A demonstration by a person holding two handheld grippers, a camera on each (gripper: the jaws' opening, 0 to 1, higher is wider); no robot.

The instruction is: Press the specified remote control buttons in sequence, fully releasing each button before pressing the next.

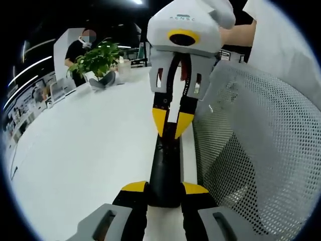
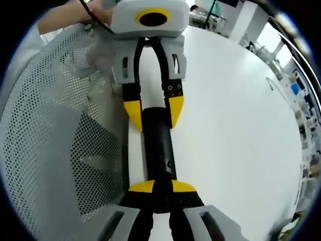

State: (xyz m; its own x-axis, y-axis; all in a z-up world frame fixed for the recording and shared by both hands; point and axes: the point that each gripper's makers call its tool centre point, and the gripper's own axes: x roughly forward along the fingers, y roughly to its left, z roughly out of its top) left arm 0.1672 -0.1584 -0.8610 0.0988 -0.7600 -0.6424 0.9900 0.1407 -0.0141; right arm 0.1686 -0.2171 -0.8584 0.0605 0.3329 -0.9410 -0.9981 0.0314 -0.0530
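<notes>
A long black remote control (image 1: 164, 165) lies along the edge of a white table (image 1: 90, 150). My left gripper (image 1: 164, 188) is shut on its near end, one yellow tip on each side. From the far side my right gripper (image 1: 171, 123) points down with its yellow tips together, resting on the remote's top. In the right gripper view the remote (image 2: 158, 145) runs from my right gripper (image 2: 163, 187), shut over one end, up to the left gripper (image 2: 154, 113) clamping the other end. The buttons are too dark to make out.
A grey mesh chair back (image 1: 261, 150) stands right against the table edge beside the remote, also seen as the mesh (image 2: 55, 140). A potted plant (image 1: 98, 60) and a seated person (image 1: 80, 45) are at the far end. A hand (image 2: 75, 17) holds the left gripper.
</notes>
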